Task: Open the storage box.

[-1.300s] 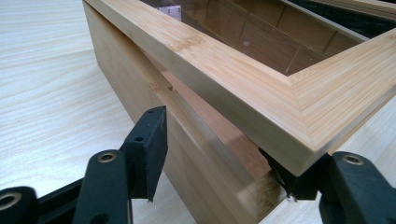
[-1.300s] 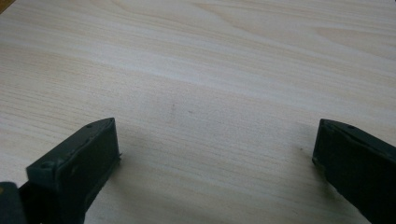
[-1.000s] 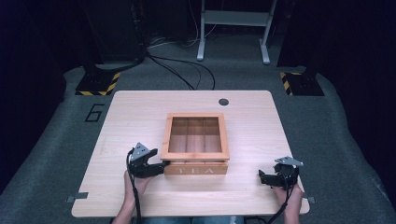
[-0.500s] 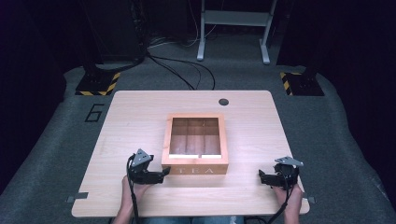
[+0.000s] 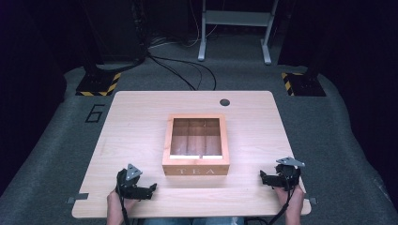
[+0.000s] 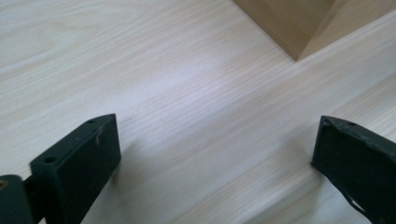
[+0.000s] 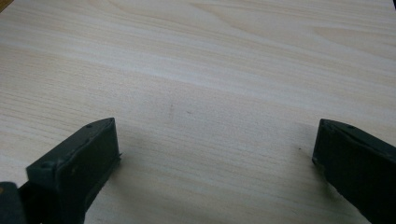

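High view, wooden tea box at centre of bench, lid shut, contents hard to make out, left claw lower left, right claw lower right, both released and empty, forearms cut off at bottom edge.

Pale, smooth wood-grain table — darker wooden tea box — matt black gripper fingers.

Left gripper: 2 black jaws wide apart over pale wood table. Wooden box corner upper right.
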### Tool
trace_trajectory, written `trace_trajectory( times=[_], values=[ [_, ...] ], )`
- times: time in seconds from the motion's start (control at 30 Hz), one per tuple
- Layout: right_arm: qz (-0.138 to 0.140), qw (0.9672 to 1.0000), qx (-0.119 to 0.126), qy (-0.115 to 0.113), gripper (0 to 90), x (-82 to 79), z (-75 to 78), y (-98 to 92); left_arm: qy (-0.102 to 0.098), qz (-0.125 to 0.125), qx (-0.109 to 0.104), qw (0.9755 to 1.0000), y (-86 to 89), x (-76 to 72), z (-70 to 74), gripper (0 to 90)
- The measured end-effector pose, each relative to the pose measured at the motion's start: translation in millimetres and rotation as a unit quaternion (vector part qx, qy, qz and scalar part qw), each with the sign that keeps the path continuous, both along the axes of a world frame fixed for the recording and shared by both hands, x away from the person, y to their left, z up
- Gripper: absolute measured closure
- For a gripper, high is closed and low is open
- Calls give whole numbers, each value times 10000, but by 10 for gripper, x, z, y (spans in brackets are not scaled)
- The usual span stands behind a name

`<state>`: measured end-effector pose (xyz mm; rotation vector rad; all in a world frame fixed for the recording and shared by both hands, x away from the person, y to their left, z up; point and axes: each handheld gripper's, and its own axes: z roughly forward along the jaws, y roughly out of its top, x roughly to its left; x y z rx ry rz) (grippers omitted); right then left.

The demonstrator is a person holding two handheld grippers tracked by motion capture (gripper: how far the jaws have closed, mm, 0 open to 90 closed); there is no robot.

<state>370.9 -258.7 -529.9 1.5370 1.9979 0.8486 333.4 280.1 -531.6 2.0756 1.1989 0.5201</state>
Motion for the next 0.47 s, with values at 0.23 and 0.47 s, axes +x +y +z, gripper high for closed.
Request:
trace_trajectory(
  times=[0.23,0.47],
  values=[
    [-7,10000,1,-1,0,-1,-1,1,-8,66,1,10000,83,-41,-5,6],
    [-10,10000,-4,1,0,-3,0,3,36,36,25,10000,81,-35,2,4]
  ],
)
